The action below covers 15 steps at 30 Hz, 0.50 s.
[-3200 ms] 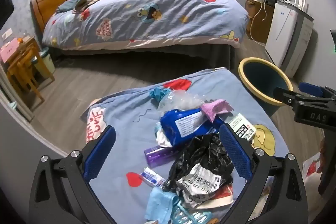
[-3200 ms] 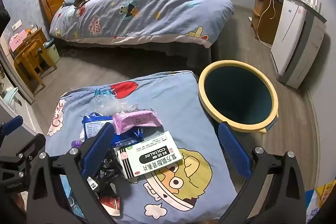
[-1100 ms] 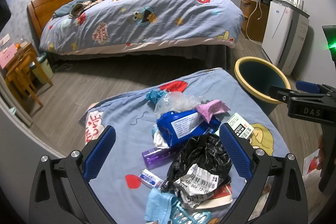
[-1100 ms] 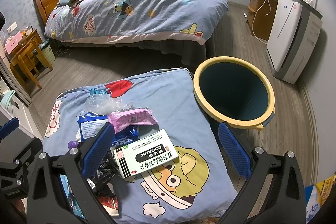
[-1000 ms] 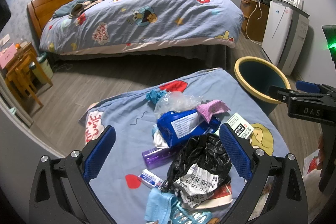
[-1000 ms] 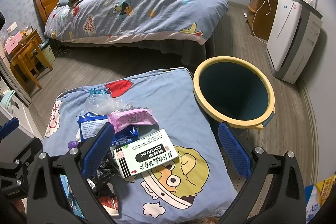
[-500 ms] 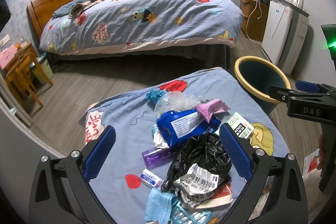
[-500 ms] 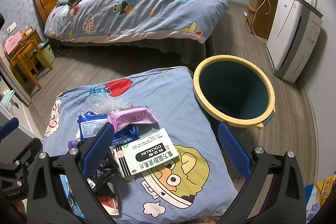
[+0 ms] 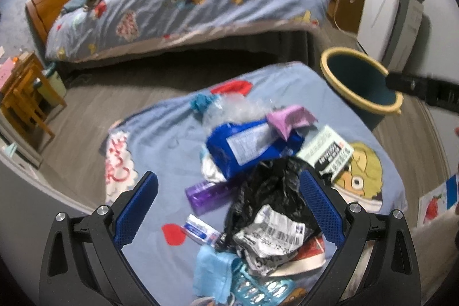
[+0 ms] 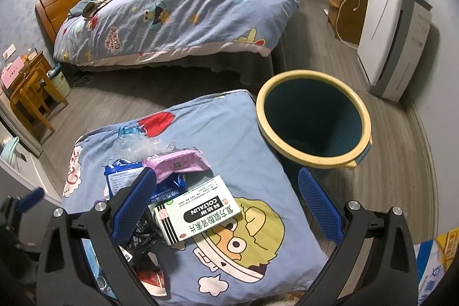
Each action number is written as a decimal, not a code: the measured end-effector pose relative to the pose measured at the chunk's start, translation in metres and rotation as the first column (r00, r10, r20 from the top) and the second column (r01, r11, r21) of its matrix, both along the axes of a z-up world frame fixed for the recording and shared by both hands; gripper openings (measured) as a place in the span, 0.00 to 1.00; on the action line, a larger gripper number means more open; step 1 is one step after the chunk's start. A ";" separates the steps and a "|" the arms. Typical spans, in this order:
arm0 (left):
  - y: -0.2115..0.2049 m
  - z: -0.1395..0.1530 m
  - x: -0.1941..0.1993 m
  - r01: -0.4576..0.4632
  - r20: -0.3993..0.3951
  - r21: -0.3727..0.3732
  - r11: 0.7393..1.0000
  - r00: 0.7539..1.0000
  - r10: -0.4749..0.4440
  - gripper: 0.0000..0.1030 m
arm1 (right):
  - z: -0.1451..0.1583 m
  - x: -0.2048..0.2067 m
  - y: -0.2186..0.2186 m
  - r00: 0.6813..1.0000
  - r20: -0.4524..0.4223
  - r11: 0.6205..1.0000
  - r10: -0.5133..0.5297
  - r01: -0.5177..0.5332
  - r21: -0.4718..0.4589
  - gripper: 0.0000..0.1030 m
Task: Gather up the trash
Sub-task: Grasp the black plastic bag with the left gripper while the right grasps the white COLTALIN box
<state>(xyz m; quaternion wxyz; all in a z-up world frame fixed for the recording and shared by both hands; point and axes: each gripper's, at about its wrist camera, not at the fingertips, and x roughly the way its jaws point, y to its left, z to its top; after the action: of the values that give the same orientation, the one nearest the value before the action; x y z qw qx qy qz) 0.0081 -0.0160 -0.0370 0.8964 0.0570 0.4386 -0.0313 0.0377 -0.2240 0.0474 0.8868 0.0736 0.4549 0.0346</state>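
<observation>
A heap of trash lies on a blue cartoon cushion (image 9: 160, 139): a black plastic bag (image 9: 269, 191), a blue pack (image 9: 243, 142), a pink wrapper (image 9: 289, 119), a white-green medicine box (image 9: 325, 154), a purple bottle (image 9: 206, 192) and a crumpled label (image 9: 275, 231). My left gripper (image 9: 229, 202) hangs open above the black bag and bottle, touching nothing. My right gripper (image 10: 226, 200) is open over the medicine box (image 10: 198, 208). The pink wrapper (image 10: 178, 161) lies just beyond. A teal bin with a yellow rim (image 10: 312, 116) stands right of the cushion.
A bed (image 10: 172, 7) with a cartoon duvet fills the back. A white appliance (image 10: 390, 36) and wooden cabinet (image 10: 344, 10) line the right wall. Small wooden furniture (image 10: 28, 88) stands at the left. Grey wood floor separates cushion and bed.
Both views have shifted slightly and the left one is blurred by motion; the left gripper has crept forward over the pile. The trash lies as before and both grippers stay open.
</observation>
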 end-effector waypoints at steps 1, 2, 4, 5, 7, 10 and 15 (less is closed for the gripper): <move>-0.003 -0.004 0.000 0.018 -0.011 0.003 1.000 1.000 -0.018 0.95 | 0.000 0.000 -0.001 1.000 -0.004 1.000 -0.001 0.001 0.004 0.95; -0.006 -0.007 0.000 0.032 -0.020 0.007 0.999 0.999 -0.032 0.95 | -0.002 -0.001 -0.001 1.000 -0.011 1.000 -0.005 0.005 0.007 0.95; -0.015 -0.017 -0.002 0.077 -0.045 0.016 0.997 0.996 -0.076 0.95 | -0.004 0.001 -0.005 1.000 -0.027 1.000 -0.015 0.016 0.021 0.95; -0.020 -0.020 -0.003 0.095 -0.054 0.018 0.995 0.994 -0.093 0.95 | -0.006 0.001 -0.007 0.999 -0.040 0.999 -0.024 0.025 0.035 0.95; -0.030 -0.028 -0.004 0.132 -0.078 0.026 0.991 0.989 -0.130 0.95 | -0.008 0.006 -0.011 0.998 -0.056 0.998 -0.035 0.038 0.051 0.95; -0.045 -0.045 -0.005 0.177 -0.124 0.061 0.982 0.978 -0.168 0.95 | -0.013 0.009 -0.015 0.996 -0.078 0.997 -0.049 0.054 0.063 0.95; -0.058 -0.069 -0.002 0.217 -0.183 0.139 0.966 0.964 -0.191 0.90 | -0.022 0.013 -0.018 0.991 -0.112 0.995 -0.067 0.075 0.065 0.95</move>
<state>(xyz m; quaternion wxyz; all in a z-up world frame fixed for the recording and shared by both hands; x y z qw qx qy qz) 0.0058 -0.0743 -0.1055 0.8408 0.1697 0.5054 -0.0936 0.0507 -0.2421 0.0250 0.8581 0.1221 0.4985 0.0147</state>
